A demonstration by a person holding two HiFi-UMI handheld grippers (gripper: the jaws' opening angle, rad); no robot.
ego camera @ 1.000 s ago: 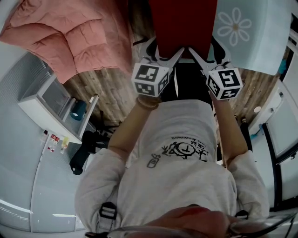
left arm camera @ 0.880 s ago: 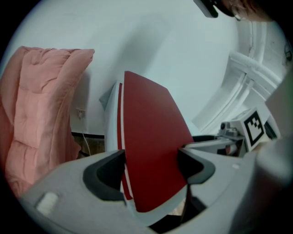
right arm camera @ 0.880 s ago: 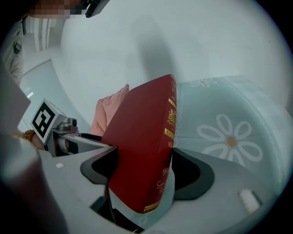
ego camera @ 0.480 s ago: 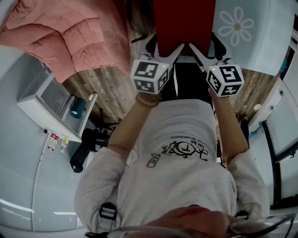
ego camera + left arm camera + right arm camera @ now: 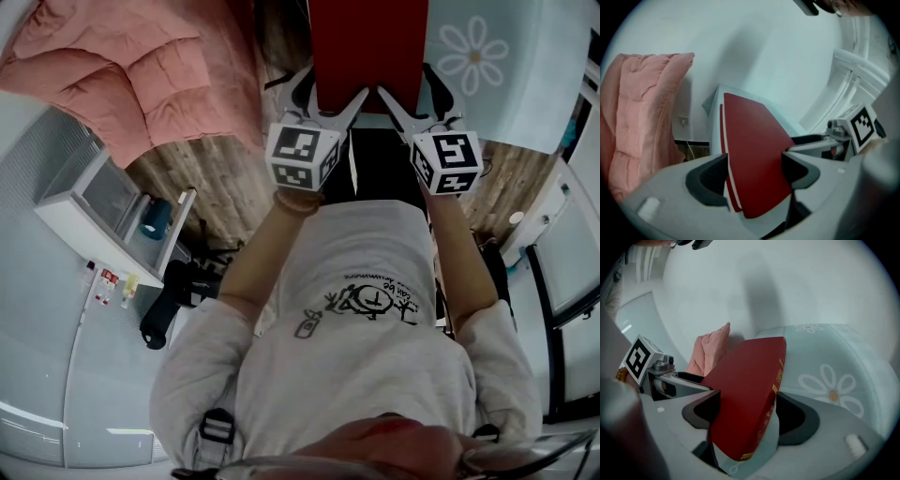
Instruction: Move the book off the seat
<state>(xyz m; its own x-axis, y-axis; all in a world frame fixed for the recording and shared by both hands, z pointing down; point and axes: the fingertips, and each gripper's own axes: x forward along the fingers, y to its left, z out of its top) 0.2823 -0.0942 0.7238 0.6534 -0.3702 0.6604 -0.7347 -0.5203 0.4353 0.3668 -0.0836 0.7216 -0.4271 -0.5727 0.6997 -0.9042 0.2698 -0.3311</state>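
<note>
A dark red hardback book (image 5: pixel 370 42), gold-lettered on its spine, is clamped at its near edge by the left gripper (image 5: pixel 330 94) and right gripper (image 5: pixel 410 91), beside the daisy-print cushion (image 5: pixel 487 66).

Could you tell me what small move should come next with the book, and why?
Probably carry the red book off to one side, without loosening either grip. The left gripper and right gripper each clamp its near edge, and in both gripper views it looks raised, resting on nothing visible.
</note>
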